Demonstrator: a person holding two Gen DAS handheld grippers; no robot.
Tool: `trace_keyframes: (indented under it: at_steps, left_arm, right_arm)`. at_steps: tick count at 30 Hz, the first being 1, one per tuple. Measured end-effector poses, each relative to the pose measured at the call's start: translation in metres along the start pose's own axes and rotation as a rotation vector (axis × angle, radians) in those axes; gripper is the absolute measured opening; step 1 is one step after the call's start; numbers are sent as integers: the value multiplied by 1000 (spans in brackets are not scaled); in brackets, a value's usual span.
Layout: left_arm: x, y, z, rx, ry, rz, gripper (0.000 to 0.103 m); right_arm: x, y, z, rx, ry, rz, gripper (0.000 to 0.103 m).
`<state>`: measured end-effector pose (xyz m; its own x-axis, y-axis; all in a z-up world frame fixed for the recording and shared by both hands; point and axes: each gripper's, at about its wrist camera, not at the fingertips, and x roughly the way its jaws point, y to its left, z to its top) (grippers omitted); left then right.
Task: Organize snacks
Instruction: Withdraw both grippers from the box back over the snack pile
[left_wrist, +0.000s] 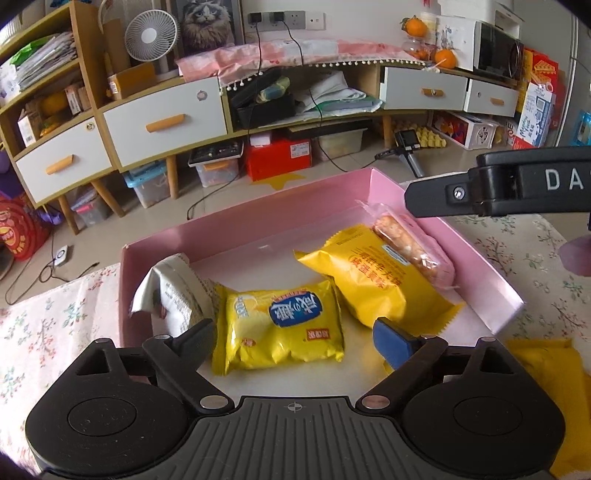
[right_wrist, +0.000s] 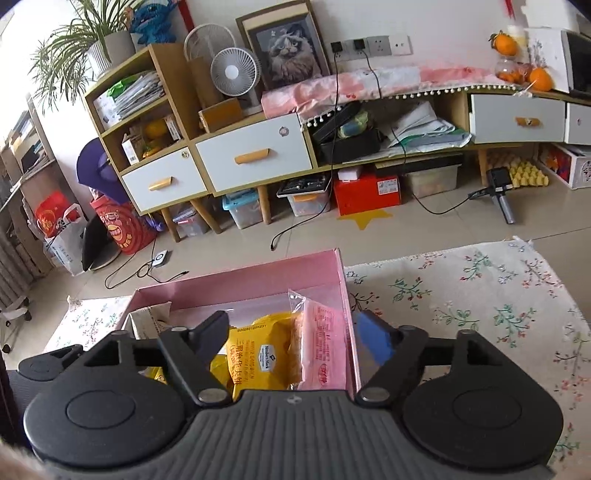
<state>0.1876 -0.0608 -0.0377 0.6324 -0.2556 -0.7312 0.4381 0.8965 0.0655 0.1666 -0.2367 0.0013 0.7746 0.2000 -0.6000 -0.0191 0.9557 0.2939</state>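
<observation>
A pink box (left_wrist: 236, 225) stands on the flowered tablecloth and holds several snacks: a grey-white packet (left_wrist: 173, 291) at the left, a small yellow packet (left_wrist: 284, 325) in front, a larger yellow packet (left_wrist: 373, 273) and a pink-wrapped cracker pack (left_wrist: 413, 247) at the right. My left gripper (left_wrist: 295, 339) is open and empty, just above the small yellow packet. My right gripper (right_wrist: 295, 334) is open and empty, over the box's right side (right_wrist: 345, 291), above the larger yellow packet (right_wrist: 266, 350) and the pink pack (right_wrist: 323, 347). Its arm shows in the left wrist view (left_wrist: 498, 192).
A yellow wrapper (left_wrist: 550, 384) lies on the tablecloth (right_wrist: 480, 295) right of the box. Beyond the table edge is the floor, with cables, storage bins and a long wooden cabinet (left_wrist: 166, 122) with white drawers.
</observation>
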Motion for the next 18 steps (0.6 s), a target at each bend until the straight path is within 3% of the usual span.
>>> trace_keyframes:
  at_steps: [18]
  left_arm:
    - [-79, -21, -31, -16, -17, -10, 98]
  right_arm:
    - [-62, 8, -15, -99, -7, -26, 94]
